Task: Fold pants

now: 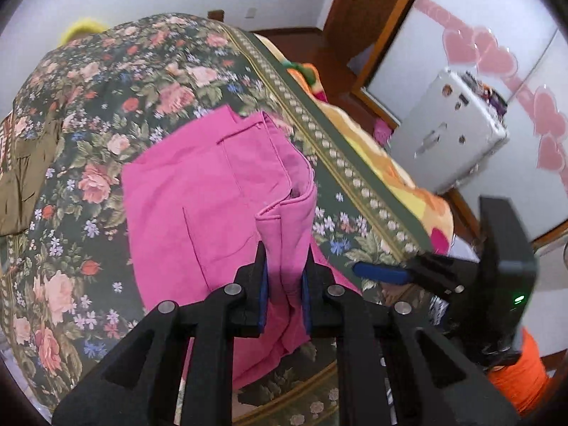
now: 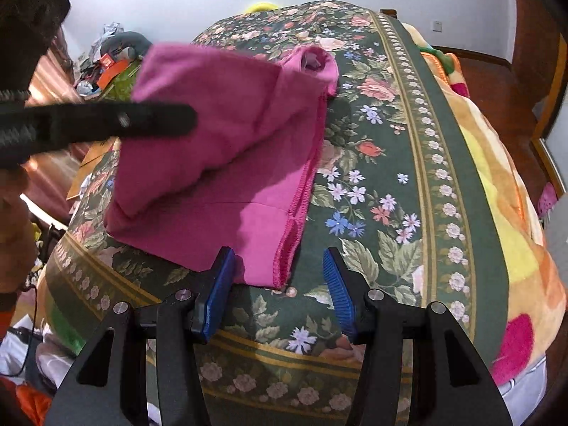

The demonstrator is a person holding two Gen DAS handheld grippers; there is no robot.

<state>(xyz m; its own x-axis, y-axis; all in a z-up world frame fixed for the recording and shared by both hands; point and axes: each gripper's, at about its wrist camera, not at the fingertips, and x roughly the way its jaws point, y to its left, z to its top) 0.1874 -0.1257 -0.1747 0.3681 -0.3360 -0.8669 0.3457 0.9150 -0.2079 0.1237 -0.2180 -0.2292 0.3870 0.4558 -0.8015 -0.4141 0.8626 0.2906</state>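
Bright pink cotton pants [image 1: 213,191], partly folded, lie on a dark green floral bedspread [image 1: 106,113] near its near edge. The left black gripper with blue pads [image 1: 285,284] pinches a lifted bunch of the pink fabric. To the right, the right black gripper [image 2: 278,284] stands spread, empty, just beside the pants' stitched hem [image 2: 291,234].

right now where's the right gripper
In the right wrist view, the right gripper hangs open at the near corner of the pink pants, over the floral bedspread.
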